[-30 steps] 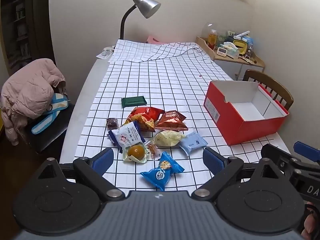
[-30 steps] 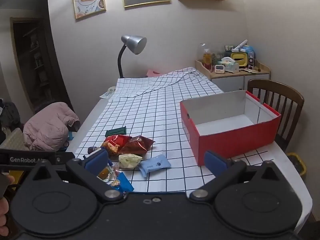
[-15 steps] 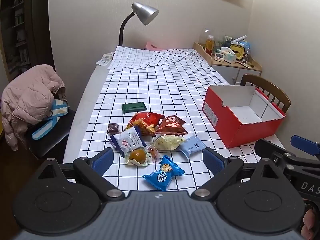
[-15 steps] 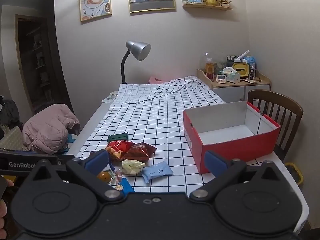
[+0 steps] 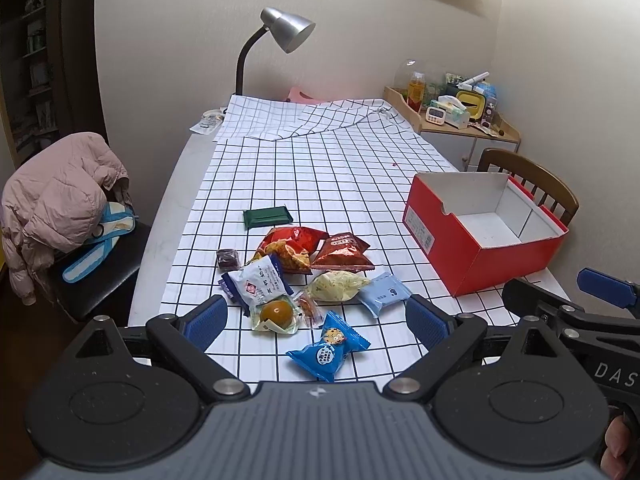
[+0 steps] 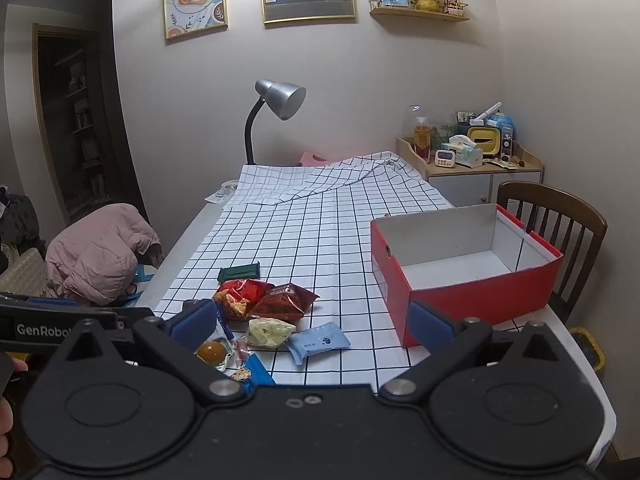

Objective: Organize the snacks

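A pile of snack packets lies on the checked tablecloth (image 5: pixel 320 184): two red crisp bags (image 5: pixel 340 250), a pale yellow packet (image 5: pixel 338 286), a light blue packet (image 5: pixel 384 292), a blue cartoon packet (image 5: pixel 328 354), an orange ball in clear wrap (image 5: pixel 276 313), a white-blue packet (image 5: pixel 260 282) and a dark green packet (image 5: pixel 266 216). A red box (image 5: pixel 468 256) with a white inside stands open at the right, nothing in it. My left gripper (image 5: pixel 316 316) hangs open above the near packets. My right gripper (image 6: pixel 312 318) is open too, between the pile (image 6: pixel 272 312) and the red box (image 6: pixel 472 292).
A grey desk lamp (image 5: pixel 280 40) stands at the table's far end. A wooden chair (image 6: pixel 556 232) is behind the box, and a chair with a pink jacket (image 5: pixel 56 208) is at the left. A cabinet with clutter (image 6: pixel 472 160) sits at the back right.
Both grippers have drawn back and tilted up, so the table and snacks sit lower and farther in view. Nothing on the table has moved.
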`<control>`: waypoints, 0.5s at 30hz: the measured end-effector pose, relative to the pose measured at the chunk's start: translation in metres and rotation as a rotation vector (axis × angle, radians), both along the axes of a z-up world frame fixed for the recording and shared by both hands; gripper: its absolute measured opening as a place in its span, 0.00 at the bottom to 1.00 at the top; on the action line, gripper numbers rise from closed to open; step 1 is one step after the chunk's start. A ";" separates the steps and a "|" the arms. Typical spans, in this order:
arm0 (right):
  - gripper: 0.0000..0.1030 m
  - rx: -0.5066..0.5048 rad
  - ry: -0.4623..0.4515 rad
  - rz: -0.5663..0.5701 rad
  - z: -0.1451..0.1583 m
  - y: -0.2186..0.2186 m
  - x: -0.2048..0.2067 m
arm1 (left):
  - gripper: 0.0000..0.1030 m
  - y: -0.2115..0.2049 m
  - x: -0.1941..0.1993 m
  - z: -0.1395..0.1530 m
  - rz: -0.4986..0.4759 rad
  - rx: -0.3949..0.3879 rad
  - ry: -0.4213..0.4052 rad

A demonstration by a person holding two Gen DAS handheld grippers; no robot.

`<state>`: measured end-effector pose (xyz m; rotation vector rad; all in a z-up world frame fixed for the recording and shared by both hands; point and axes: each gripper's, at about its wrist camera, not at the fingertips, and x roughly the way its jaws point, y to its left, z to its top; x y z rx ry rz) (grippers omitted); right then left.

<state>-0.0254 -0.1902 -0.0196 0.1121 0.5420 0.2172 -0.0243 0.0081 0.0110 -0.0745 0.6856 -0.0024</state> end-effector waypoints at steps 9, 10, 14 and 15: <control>0.99 -0.008 0.006 -0.015 0.001 0.001 -0.003 | 0.94 0.001 0.000 0.001 -0.012 -0.003 0.003; 0.99 -0.009 0.005 -0.015 0.001 0.000 -0.004 | 0.94 0.001 0.000 0.001 -0.013 -0.003 0.003; 0.98 -0.011 0.000 -0.019 0.004 0.001 -0.004 | 0.94 0.000 -0.001 0.003 -0.020 -0.003 -0.003; 0.98 -0.012 -0.001 -0.021 0.004 0.001 -0.006 | 0.94 0.000 -0.001 0.003 -0.021 -0.002 -0.005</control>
